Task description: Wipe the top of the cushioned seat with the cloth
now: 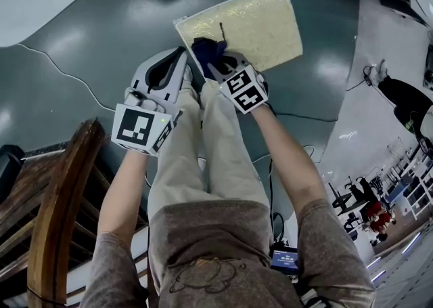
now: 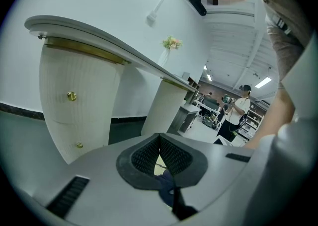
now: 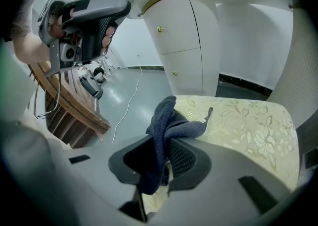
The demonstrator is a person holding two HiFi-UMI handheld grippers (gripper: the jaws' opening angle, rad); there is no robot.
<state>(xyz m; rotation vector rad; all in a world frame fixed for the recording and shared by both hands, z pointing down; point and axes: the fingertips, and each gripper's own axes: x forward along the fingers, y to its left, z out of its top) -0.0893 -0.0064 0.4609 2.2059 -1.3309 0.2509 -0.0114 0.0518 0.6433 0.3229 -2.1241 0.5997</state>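
The cushioned seat (image 1: 250, 26) is pale yellow with a leaf pattern and lies on the grey floor ahead of me. A dark blue cloth (image 1: 208, 49) hangs bunched over its near left edge. My right gripper (image 1: 220, 63) is shut on the cloth (image 3: 164, 120), which drapes out between the jaws (image 3: 166, 143) above the seat (image 3: 238, 120). Just to the left, my left gripper (image 1: 169, 70) is raised off the seat. In its own view the left gripper (image 2: 159, 138) has its pads meeting with nothing held, and a bit of cloth (image 2: 166, 190) shows below.
A dark wooden chair frame (image 1: 61, 198) stands at my left. White curved cabinets (image 3: 184, 41) rise behind the seat. Thin cables (image 1: 61, 70) cross the floor. A person (image 2: 238, 115) stands far off in the room. My legs (image 1: 203, 164) reach toward the seat.
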